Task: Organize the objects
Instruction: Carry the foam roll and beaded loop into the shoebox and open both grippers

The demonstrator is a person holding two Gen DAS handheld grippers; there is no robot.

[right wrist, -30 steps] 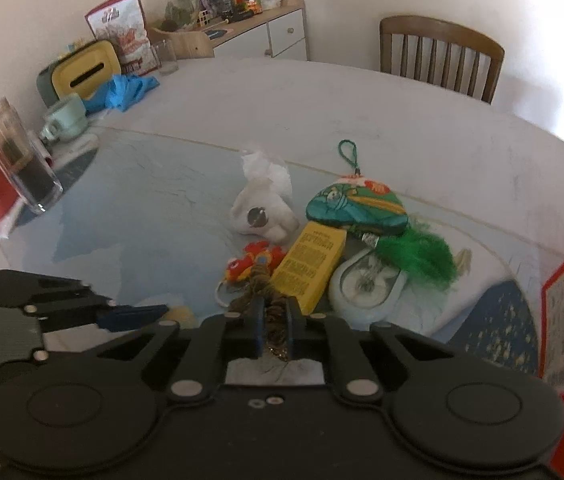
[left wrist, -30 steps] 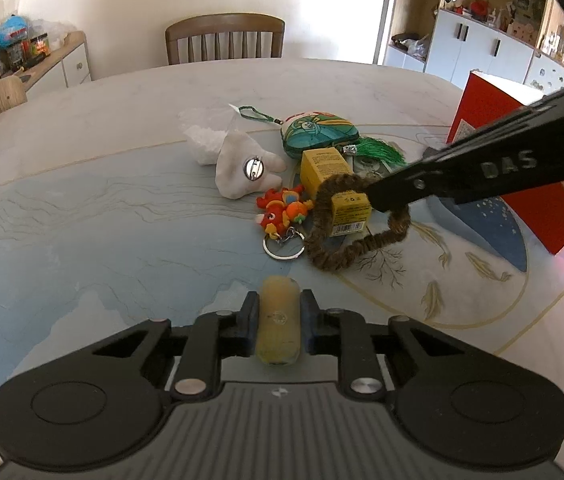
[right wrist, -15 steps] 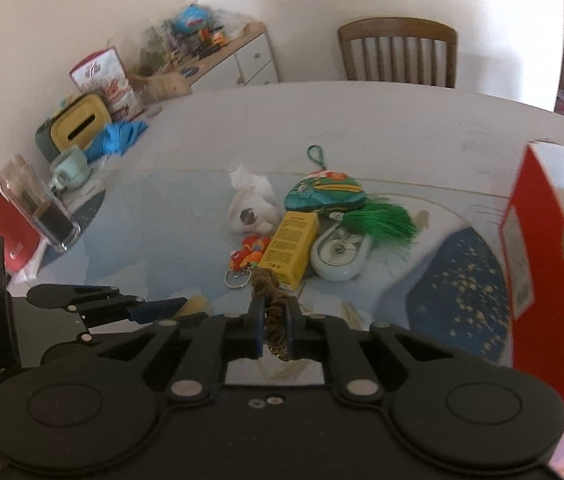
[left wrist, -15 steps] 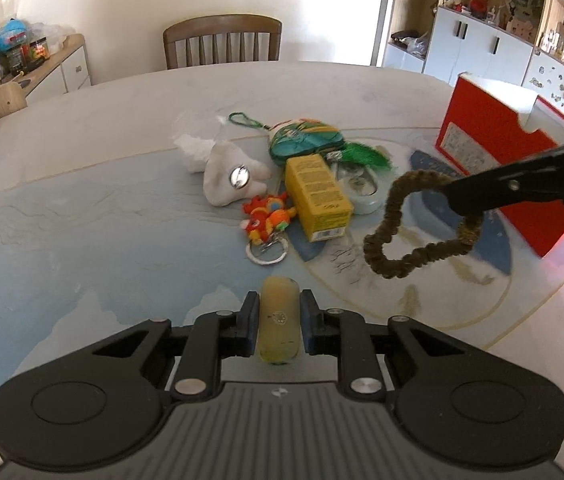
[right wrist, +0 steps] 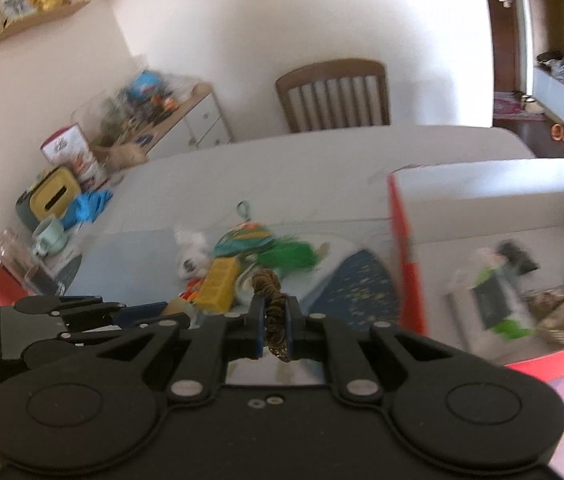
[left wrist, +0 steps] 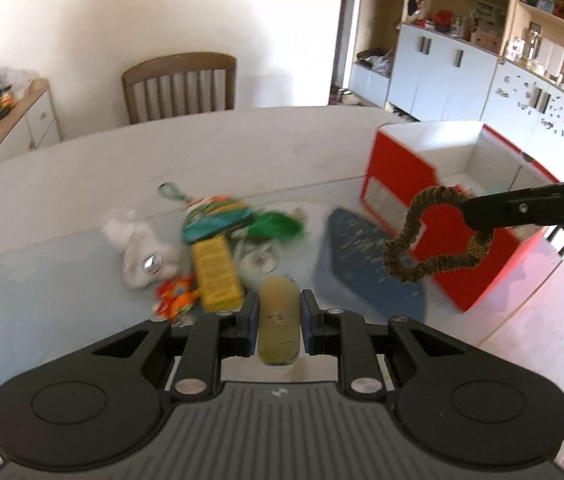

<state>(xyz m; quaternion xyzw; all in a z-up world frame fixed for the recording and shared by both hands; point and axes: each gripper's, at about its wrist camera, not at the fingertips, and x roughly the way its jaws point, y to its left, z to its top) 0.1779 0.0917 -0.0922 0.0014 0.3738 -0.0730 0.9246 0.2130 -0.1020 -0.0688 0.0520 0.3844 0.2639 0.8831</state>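
My right gripper (right wrist: 275, 322) is shut on a brown scrunchie (right wrist: 272, 304) and holds it in the air. In the left wrist view the scrunchie (left wrist: 434, 236) hangs from the right gripper (left wrist: 478, 220) in front of the red box (left wrist: 442, 216). My left gripper (left wrist: 279, 314) is shut on a yellowish oval case (left wrist: 278, 320) above the table. The red box (right wrist: 494, 240) is open with a white inside and holds several items. A pile lies on the table: a yellow box (left wrist: 218, 272), a white plush (left wrist: 142, 248), an orange keychain (left wrist: 176, 298), a green tassel pouch (left wrist: 218, 216).
A wooden chair (left wrist: 180, 84) stands at the far side of the table. A sideboard (right wrist: 154, 120) with clutter is at the left, with a mug (right wrist: 48, 236), a glass and a blue cloth on the table's left edge. White cabinets (left wrist: 442, 80) stand at the right.
Both grippers have risen. The right gripper has carried the scrunchie to the right, from above the pile to the red box's near side. The left gripper keeps hold of the case.
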